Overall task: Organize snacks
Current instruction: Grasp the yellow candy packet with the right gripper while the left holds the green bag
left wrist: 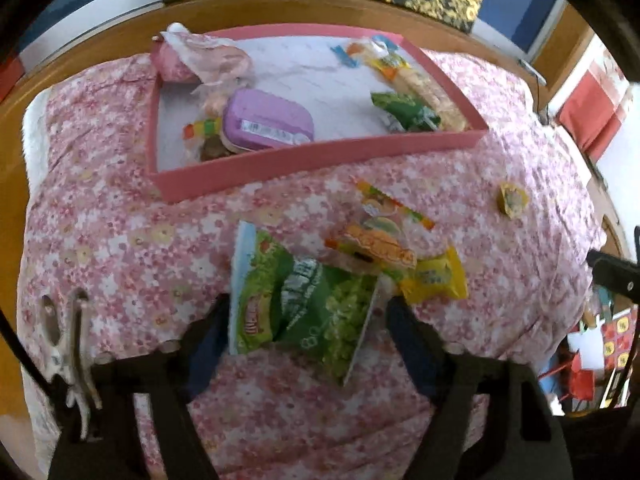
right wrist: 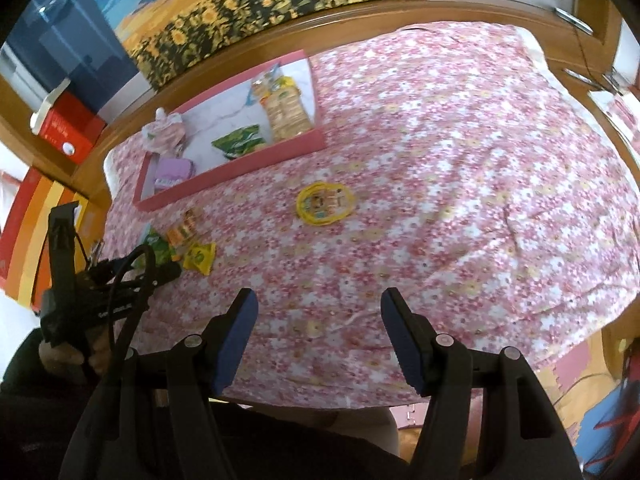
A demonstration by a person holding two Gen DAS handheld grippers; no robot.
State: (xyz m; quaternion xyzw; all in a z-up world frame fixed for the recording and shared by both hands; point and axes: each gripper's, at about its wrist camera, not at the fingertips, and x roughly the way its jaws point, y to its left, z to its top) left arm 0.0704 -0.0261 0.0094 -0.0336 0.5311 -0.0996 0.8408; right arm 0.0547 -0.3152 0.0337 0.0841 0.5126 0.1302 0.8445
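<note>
A pink tray sits at the back of the flowered tablecloth and holds several snacks, among them a purple pack and a green pack. My left gripper is open, its fingers either side of a green snack bag lying on the cloth. An orange packet and a yellow packet lie just beyond it. A small round yellow snack lies apart at the right; it also shows in the right wrist view. My right gripper is open and empty above the cloth, short of the round snack.
The tray is at the back left in the right wrist view. The left gripper's body shows at the left there. A metal clip hangs at the tablecloth's left edge. A wooden rim and a sunflower picture stand behind.
</note>
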